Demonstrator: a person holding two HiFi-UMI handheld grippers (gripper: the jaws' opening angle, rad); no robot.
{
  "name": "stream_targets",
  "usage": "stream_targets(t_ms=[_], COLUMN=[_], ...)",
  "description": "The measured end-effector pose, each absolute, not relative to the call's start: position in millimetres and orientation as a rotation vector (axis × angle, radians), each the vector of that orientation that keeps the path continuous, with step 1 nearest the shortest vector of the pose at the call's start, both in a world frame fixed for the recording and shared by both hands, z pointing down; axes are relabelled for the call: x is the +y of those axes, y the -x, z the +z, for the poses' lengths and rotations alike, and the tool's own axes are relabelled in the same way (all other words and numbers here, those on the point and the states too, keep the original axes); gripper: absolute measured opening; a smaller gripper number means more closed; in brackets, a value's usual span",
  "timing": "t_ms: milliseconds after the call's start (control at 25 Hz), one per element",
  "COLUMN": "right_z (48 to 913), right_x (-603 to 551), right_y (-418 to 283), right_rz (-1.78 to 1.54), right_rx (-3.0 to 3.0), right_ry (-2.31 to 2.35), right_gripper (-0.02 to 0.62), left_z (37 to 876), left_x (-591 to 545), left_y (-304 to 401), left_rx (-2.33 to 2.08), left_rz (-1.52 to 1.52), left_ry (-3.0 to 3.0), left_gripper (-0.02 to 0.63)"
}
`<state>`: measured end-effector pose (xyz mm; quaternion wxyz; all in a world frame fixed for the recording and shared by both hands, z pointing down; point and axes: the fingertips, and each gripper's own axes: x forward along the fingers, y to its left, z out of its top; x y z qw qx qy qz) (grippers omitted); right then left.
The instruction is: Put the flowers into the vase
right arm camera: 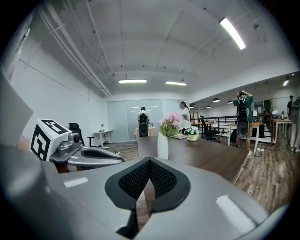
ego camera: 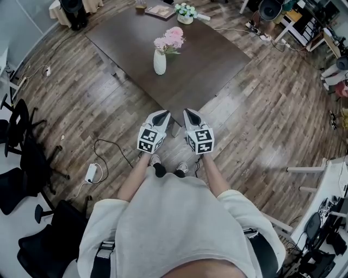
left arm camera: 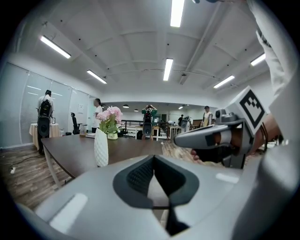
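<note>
A white ribbed vase [ego camera: 160, 62] stands on the dark brown table [ego camera: 206, 65] with pink flowers [ego camera: 170, 40] in it. The vase [left arm camera: 101, 147] and its flowers [left arm camera: 109, 116] show at the left of the left gripper view, and the vase [right arm camera: 162, 146] with flowers [right arm camera: 170, 123] at centre in the right gripper view. My left gripper [ego camera: 162, 115] and right gripper [ego camera: 188, 113] are side by side in front of me, short of the table's near corner. Both are shut and hold nothing.
A small pot of white flowers [ego camera: 185, 13] and a book [ego camera: 160, 11] lie at the table's far end. Black office chairs [ego camera: 22, 157] stand at my left, a cable and power adapter [ego camera: 91, 173] on the wooden floor. Desks with equipment [ego camera: 326, 217] are at the right.
</note>
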<state>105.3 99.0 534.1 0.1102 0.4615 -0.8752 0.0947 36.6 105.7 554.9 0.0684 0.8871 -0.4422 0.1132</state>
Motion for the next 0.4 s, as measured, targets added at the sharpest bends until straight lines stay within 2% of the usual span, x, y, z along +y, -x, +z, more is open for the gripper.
stream_targets(t_ms=[400], right_z=[535], right_x=[111], right_y=[-108], right_rz=[0.271], right_rx=[-2.585], right_ry=[-1.339], right_gripper=[-0.003], left_z=[556], left_x=[116], left_y=[-42], left_rx=[-1.350], left_rz=[0.339], left_ry=[-2.669], left_gripper=[0.011])
